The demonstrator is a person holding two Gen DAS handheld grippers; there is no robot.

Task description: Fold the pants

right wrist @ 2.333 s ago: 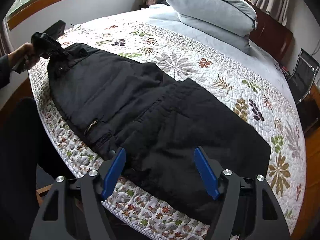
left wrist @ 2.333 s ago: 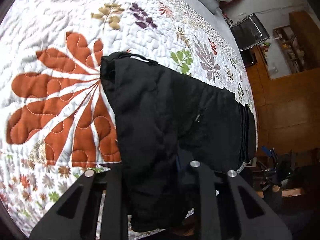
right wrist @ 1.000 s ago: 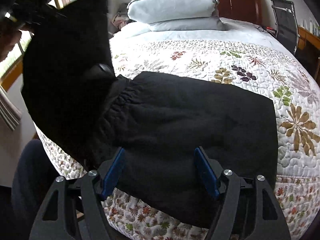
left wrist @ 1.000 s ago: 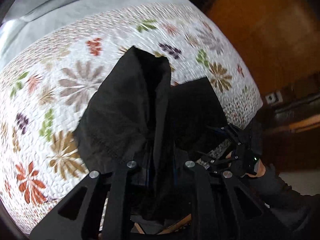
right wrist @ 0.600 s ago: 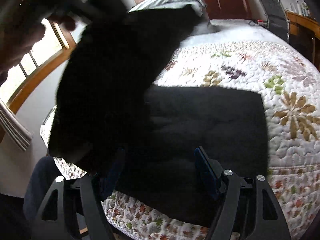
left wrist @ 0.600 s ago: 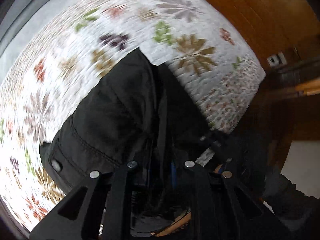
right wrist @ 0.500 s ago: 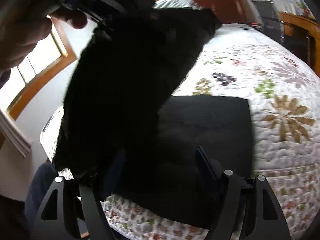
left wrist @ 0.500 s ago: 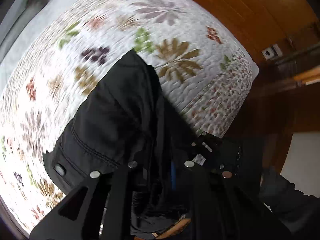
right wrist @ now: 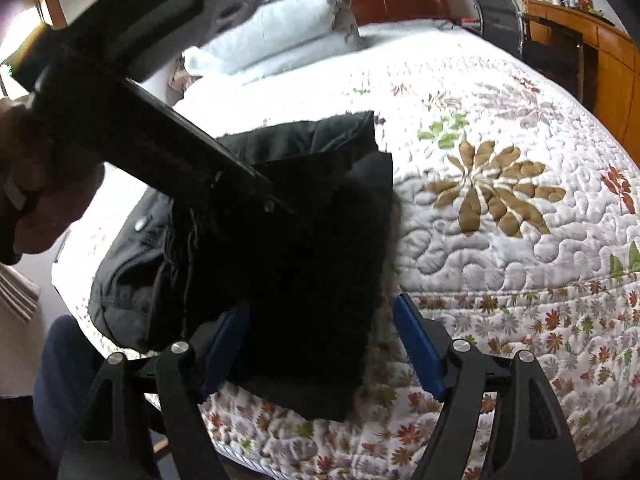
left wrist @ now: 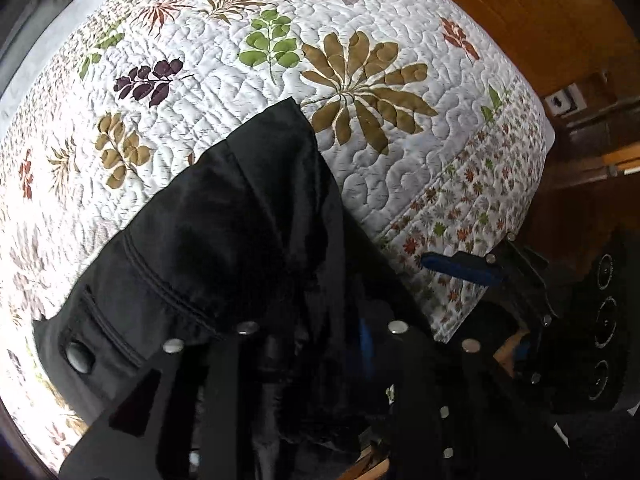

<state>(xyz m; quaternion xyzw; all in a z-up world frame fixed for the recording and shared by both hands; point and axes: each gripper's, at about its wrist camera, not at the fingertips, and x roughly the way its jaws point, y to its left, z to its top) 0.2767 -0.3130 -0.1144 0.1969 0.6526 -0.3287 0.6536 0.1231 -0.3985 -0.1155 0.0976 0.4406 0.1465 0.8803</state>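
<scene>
So I've got the waistband end of the pants (left wrist: 224,248) pinched in my left gripper (left wrist: 320,344), fingers pressed together on the cloth, and I'm holding it over the other half of the pants so it lands as a fold across the middle. The pants sit at the near edge of the bed, on the leaf-print quilt (left wrist: 360,12), doubled over with the bottom layer flat on the quilt.

My right gripper (right wrist: 324,344) is spread wide with its blue pads (right wrist: 420,344) on either side of the lower layer near the bed edge, not clamping anything. I reckon it's parked there so the bottom layer can be pinned if it slides while the top half drops.

The left wrist view is the good one for detail: you can see the snap button (left wrist: 78,354), the waistband stitching and a corner of fabric poking out toward the big olive leaf. It also catches the right gripper from the side, down off the mattress edge. The right wrist view gives the stack instead: top flap, lower layer, how the edges line up, plus the pillows (right wrist: 280,28) at the head of the bed. That view's blurry, though, and the left gripper's body cuts right across it, so I can't really tell whether the folded edges are square.
</scene>
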